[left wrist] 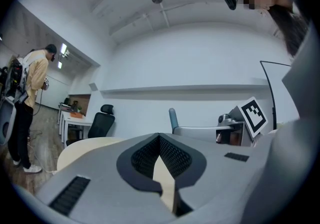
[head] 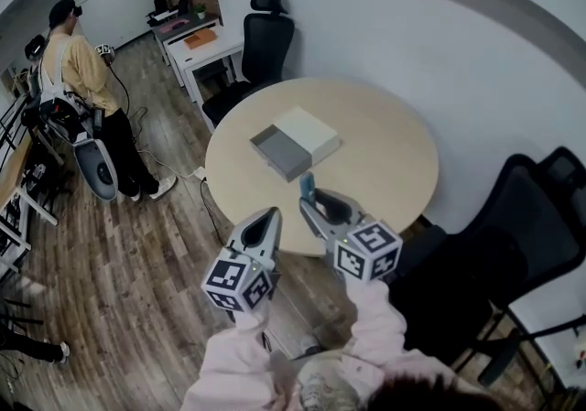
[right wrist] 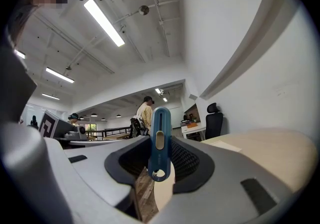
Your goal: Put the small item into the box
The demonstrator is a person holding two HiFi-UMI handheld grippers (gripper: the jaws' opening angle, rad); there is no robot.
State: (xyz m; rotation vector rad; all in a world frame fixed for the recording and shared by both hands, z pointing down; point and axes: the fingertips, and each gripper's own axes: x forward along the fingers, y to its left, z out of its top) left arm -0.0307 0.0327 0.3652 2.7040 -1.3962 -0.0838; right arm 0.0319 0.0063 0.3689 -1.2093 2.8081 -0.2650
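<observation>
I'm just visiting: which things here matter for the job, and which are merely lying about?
Job: small blue item, clamped in the right gripper; open box on the round table.
Lying about: left gripper, shut and empty; black office chair; white desk; person standing in the background.

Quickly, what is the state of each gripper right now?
The left gripper is closed, with nothing between its jaws.
The right gripper is closed on the small blue item.

Two claws (head: 268, 216) (head: 309, 205), one box (head: 277, 152), one blue item (head: 307, 185), one table (head: 389, 157).
</observation>
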